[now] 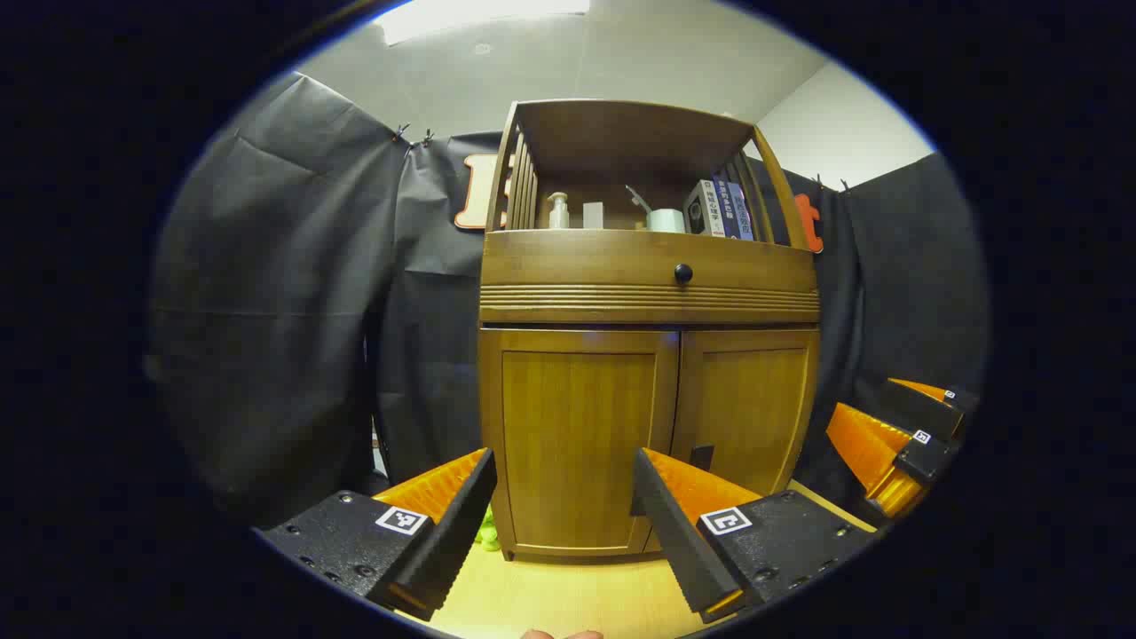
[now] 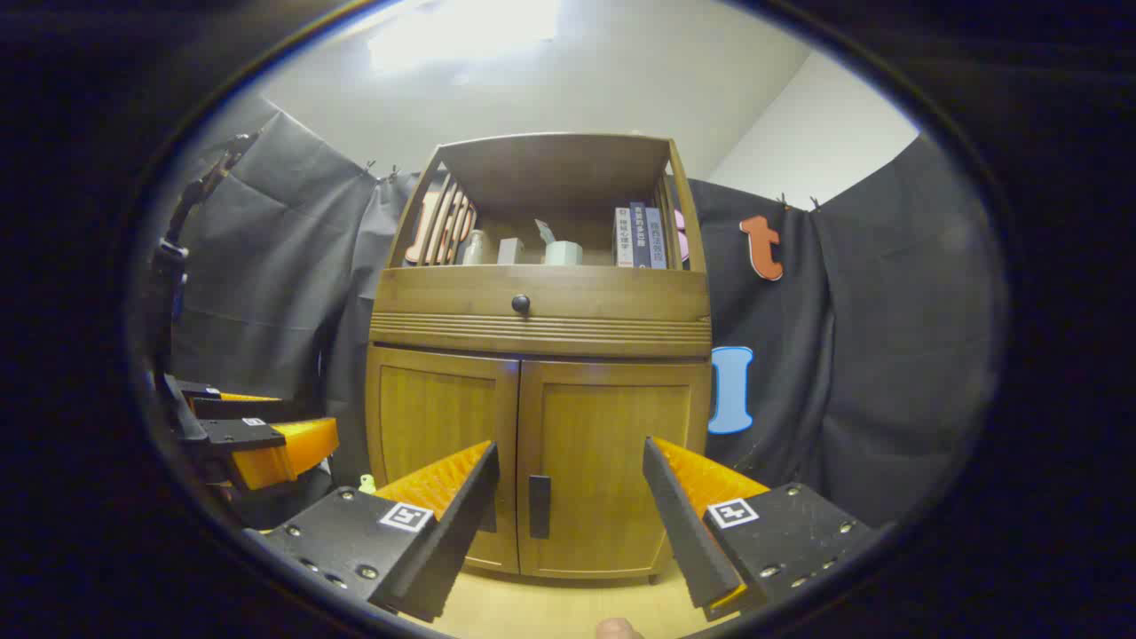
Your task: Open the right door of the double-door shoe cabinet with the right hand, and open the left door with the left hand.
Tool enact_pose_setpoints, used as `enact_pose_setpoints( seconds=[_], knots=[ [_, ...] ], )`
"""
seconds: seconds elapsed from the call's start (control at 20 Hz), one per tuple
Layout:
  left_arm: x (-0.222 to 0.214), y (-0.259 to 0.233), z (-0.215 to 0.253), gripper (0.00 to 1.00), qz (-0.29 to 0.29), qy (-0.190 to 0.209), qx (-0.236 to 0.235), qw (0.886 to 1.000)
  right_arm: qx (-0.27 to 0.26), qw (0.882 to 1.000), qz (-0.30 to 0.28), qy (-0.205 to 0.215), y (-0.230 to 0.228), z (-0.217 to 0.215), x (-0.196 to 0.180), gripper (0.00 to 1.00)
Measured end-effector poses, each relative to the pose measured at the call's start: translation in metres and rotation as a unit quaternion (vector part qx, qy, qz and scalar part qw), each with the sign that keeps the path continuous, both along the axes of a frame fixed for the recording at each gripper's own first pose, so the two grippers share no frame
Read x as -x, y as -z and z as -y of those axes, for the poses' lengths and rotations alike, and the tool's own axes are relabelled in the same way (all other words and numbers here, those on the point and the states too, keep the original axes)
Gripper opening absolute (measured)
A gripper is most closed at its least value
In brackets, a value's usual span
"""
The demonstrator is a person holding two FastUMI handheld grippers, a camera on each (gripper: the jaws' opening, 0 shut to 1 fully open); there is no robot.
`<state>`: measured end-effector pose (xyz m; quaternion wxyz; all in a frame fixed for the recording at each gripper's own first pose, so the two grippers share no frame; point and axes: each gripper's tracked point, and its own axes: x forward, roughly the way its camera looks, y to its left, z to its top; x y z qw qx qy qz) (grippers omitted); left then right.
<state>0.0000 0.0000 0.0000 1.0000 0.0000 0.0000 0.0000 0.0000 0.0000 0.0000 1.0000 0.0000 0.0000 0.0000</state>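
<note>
The wooden shoe cabinet (image 1: pixel 648 293) stands in front of me with both lower doors shut. In the left gripper view my left gripper (image 1: pixel 564 463) is open, short of the left door (image 1: pixel 577 426), with nothing between its fingers. The right door (image 1: pixel 750 404) carries a dark handle (image 1: pixel 701 457) near the centre seam. My right gripper (image 1: pixel 905 439) shows at the right edge. In the right gripper view my right gripper (image 2: pixel 570 453) is open in front of the right door (image 2: pixel 612 435), whose dark handle (image 2: pixel 539 506) lies between its fingers but farther off. The left gripper (image 2: pixel 257 448) sits low left.
Above the doors is a drawer with a round black knob (image 1: pixel 682 272). An open shelf holds a pump bottle (image 1: pixel 557 211), a tape roll (image 1: pixel 666 220) and books (image 1: pixel 723 209). A small green thing (image 1: pixel 486 532) lies by the cabinet's left foot on the light wooden floor (image 1: pixel 568 595).
</note>
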Motion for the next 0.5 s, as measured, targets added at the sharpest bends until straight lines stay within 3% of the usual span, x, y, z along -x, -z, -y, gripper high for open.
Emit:
enact_pose_setpoints(
  seconds=[0.05, 0.15, 0.2, 0.3, 0.5],
  knots=[
    [-0.0009, -0.0013, 0.0006, 0.96, 0.002, 0.000, 0.001, 1.000, 0.003, 1.000, 0.000, -0.001, -0.0007, 0.0009, -0.0008, 0.96],
    [-0.0038, -0.0012, 0.0023, 0.92, 0.003, 0.001, 0.001, 1.000, 0.006, 1.000, 0.000, -0.002, -0.0022, 0.0006, -0.0023, 0.95],
    [-0.0044, -0.0010, 0.0037, 0.96, 0.003, 0.002, 0.001, 1.000, 0.005, 1.000, 0.000, -0.001, -0.0020, -0.0001, -0.0043, 0.96],
    [-0.0051, -0.0025, 0.0054, 0.92, 0.004, 0.004, 0.002, 1.000, 0.003, 1.000, 0.001, 0.001, -0.0031, 0.0012, -0.0041, 0.96],
    [-0.0070, -0.0029, 0.0067, 0.96, 0.004, 0.005, 0.002, 1.000, 0.002, 1.000, -0.006, 0.006, -0.0019, 0.0017, -0.0076, 0.96]
  ],
)
